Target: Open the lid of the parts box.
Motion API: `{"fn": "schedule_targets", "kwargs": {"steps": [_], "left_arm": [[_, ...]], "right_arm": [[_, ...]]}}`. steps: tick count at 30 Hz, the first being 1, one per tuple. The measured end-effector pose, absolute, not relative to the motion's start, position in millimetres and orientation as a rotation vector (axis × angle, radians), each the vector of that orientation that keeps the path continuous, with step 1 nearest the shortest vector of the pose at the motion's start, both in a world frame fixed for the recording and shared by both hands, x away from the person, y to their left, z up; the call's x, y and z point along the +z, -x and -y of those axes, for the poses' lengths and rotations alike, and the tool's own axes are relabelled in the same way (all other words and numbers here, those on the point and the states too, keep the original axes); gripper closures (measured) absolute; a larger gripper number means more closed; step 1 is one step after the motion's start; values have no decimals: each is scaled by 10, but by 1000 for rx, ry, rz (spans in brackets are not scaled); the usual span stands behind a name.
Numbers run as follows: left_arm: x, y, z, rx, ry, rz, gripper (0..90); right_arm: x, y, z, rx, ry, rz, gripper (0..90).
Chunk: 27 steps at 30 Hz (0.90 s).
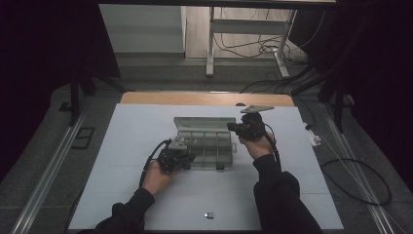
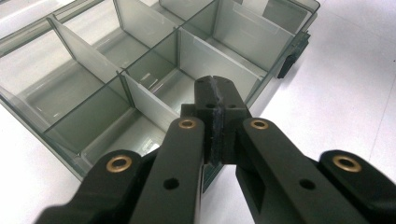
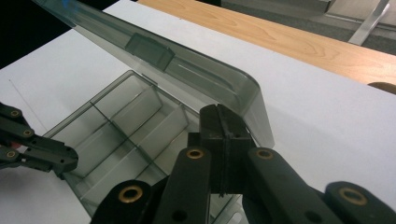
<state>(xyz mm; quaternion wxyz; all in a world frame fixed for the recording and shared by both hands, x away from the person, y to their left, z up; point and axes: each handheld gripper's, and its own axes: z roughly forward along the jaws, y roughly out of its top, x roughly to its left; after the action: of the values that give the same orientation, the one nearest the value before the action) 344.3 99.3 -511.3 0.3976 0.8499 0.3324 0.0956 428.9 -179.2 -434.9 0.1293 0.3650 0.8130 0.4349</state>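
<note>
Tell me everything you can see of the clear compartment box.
The compartment box is smoky translucent plastic, split by thin dividers into compartments that all look empty. Its hinged lid stands raised at the far side. A dark latch sits on the front wall. It lies flat on the white table, mid-table. The shut left tool hovers at its front edge; contact is unclear.

No text, label, brand or number can be read anywhere here, not even on the clear plastic box (image 1: 207,141).
</note>
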Motion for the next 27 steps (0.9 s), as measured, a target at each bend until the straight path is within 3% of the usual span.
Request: {"fn": "schedule_targets", "kwargs": {"steps": [27], "left_arm": [[-5123, -3450, -983, 237, -2148, -846, 889]], "right_arm": [[-4340, -4553, 1746, 1277, -1066, -2339, 895]]}}
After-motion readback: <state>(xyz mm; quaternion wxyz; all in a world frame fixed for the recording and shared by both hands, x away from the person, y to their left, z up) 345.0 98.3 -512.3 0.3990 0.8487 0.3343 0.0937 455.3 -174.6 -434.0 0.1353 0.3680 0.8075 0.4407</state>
